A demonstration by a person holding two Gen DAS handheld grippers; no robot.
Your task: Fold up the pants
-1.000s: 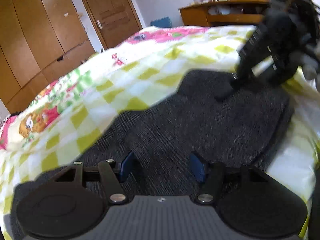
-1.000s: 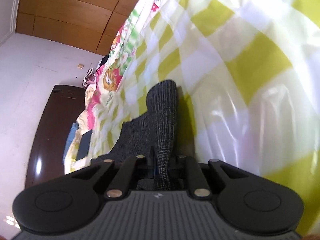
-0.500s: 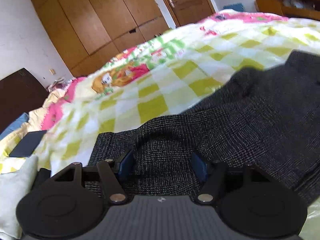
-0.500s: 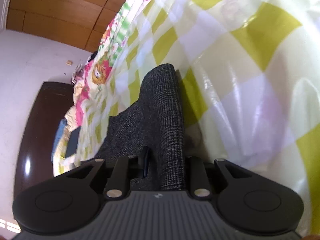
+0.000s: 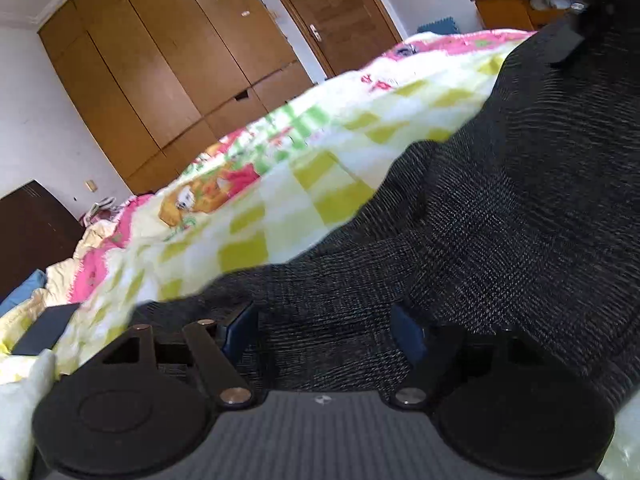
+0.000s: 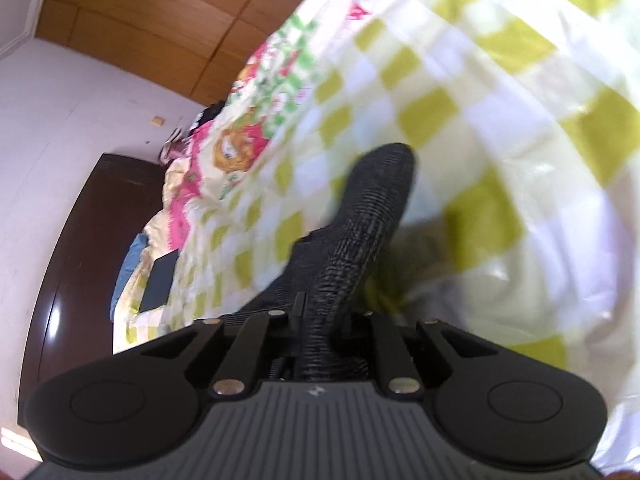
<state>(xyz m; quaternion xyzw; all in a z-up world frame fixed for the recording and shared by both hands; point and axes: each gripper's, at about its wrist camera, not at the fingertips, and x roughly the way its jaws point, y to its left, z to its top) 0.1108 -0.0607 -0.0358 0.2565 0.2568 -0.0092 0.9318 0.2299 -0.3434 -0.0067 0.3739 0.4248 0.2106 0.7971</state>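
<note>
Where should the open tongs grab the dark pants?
Probably the near edge of the pants, straight ahead between the left tongs, which have just been opening. It lies flat on the blanket. The right tongs already pinch a fold.

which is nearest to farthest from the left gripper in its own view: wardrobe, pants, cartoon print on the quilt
1. pants, right under and between the open fingers of the left gripper
2. cartoon print, left of centre on the quilt
3. wardrobe, against the far wall

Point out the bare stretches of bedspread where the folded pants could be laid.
Free: the checked bedspread left of the pants, up to the cartoon print; also right of the pinched fold. Crowded: the corner with the dark flat object.
</note>
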